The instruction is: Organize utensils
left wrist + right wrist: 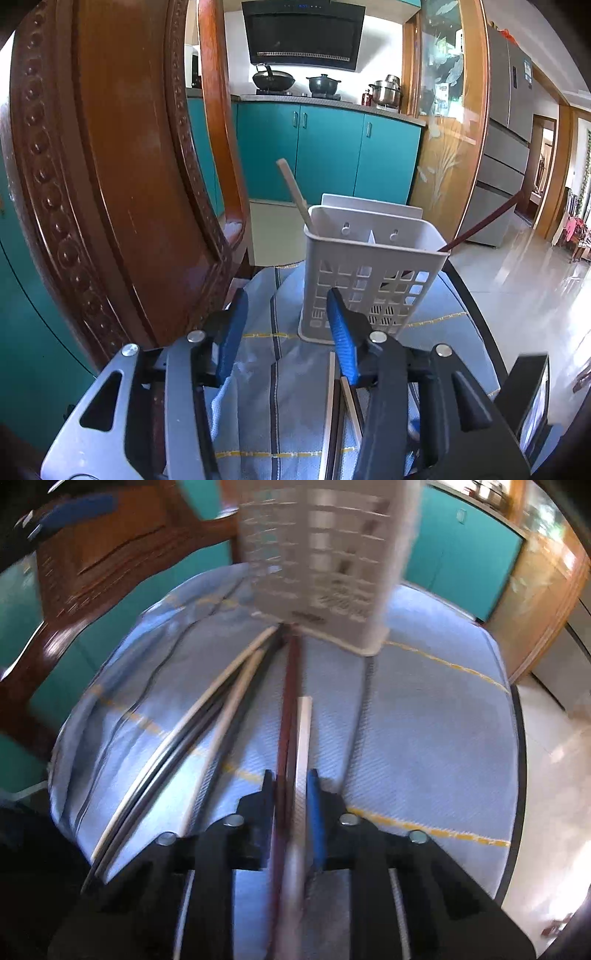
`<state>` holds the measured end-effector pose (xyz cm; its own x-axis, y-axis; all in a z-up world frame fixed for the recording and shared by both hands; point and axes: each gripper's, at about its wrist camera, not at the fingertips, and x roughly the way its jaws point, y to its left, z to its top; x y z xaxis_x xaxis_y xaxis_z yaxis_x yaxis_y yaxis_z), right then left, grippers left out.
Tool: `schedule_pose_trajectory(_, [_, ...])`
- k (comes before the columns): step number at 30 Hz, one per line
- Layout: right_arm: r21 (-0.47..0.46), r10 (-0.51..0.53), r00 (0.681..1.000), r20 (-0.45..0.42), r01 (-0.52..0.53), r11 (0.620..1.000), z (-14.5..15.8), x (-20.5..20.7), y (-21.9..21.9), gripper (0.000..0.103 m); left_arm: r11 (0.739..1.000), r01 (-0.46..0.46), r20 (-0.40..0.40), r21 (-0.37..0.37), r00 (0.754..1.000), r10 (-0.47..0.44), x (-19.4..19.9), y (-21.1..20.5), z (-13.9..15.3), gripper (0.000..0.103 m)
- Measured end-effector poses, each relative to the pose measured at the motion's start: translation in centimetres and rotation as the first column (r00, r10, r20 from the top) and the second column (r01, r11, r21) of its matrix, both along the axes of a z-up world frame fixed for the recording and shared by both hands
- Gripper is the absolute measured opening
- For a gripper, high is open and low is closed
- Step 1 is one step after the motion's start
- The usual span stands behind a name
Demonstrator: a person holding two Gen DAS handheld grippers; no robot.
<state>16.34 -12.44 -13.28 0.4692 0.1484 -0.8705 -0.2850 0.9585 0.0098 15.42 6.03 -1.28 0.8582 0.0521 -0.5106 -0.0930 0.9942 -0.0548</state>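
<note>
A white slotted utensil holder (pixel 373 273) stands on the blue cloth-covered table (pixel 273 369). A pale chopstick (pixel 295 192) leans out of its left side and a dark red chopstick (pixel 484 223) out of its right. My left gripper (pixel 286 314) is open and empty just before the holder, above loose chopsticks (pixel 334 402). In the blurred right wrist view, my right gripper (pixel 290 790) is shut on a pale chopstick (pixel 303 734) and a dark red chopstick (pixel 288 709). Several more chopsticks (pixel 207 716) lie on the cloth left of it, before the holder (pixel 321 554).
A carved wooden chair back (pixel 122 166) stands close on the left of the table. The table's dark edge (pixel 476 317) curves along the right, with tiled floor beyond. Teal kitchen cabinets (pixel 325 155) and a stove are far behind.
</note>
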Motion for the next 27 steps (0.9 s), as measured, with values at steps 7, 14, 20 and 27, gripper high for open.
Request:
schedule_pose_trajectory(7, [0.064,-0.024,1.000,-0.008,0.025,0.998,0.3,0.5,-0.7,0.016,1.000,0.006,-0.020,0.011,1.000,-0.006,-0.2,-0.1,-0.6,0.049])
schedule_pose_trajectory(14, [0.103,-0.044,0.999,-0.023,0.047,0.994,1.3,-0.3,-2.6,0.009,1.000,0.011,-0.052,0.026,0.999,-0.009,-0.1,-0.4,-1.4,0.053])
schedule_pose_trajectory(20, [0.077,-0.097,0.995,-0.034,0.099,0.992,0.9,-0.1,-4.3,0.009,0.999,0.024,-0.090,0.035,0.996,-0.020,0.1,-0.8,-2.3,0.058])
schedule_pose_trajectory(27, [0.069,-0.118,0.992,-0.048,0.121,0.990,0.4,0.0,-5.0,0.017,0.998,0.051,-0.165,0.023,0.985,-0.047,0.5,-1.5,-3.8,0.062])
